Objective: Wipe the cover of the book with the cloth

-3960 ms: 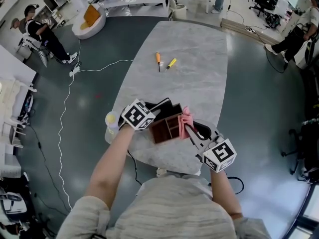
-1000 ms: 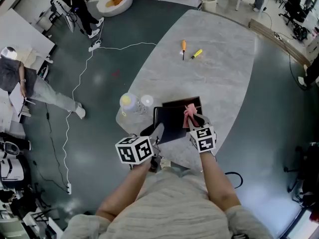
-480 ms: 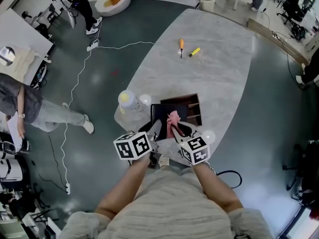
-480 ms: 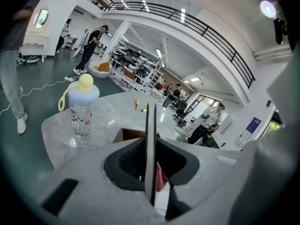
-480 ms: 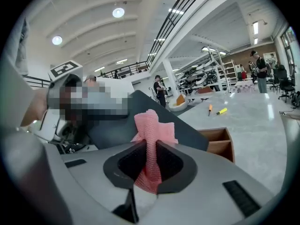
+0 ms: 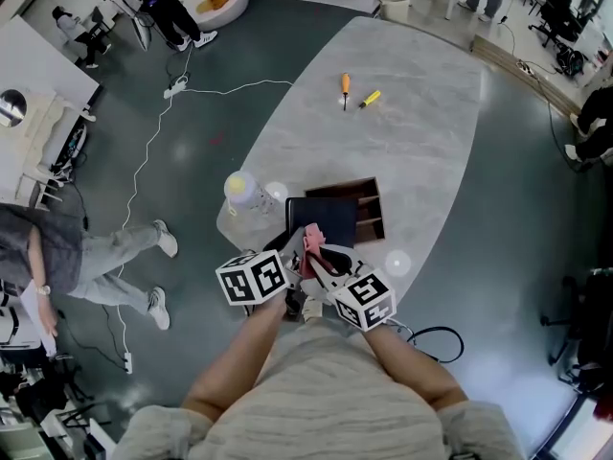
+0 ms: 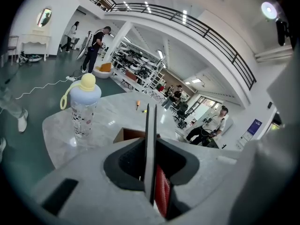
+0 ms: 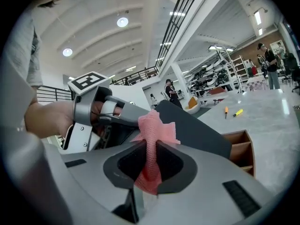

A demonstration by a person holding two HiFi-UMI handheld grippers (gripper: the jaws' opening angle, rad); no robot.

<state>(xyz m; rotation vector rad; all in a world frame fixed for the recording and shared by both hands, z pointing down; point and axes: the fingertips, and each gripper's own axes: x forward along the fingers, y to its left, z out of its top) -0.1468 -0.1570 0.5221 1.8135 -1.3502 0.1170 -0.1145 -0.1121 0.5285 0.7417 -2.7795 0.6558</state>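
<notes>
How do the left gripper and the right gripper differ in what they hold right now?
The left gripper is clamped on the thin edge of the dark book. The right gripper is clamped on the pink cloth. The left gripper's load is stiff and flat, seen edge-on between its jaws. The right gripper's is soft and bunched, sticking out past its jaws. Both are shut on something and sit close together.

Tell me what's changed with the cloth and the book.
The right claw, shut on the pink cloth, has dragged it back across the book toward the person. The left claw kept its grip on the book; bottle, wooden box and screwdrivers stayed put.
</notes>
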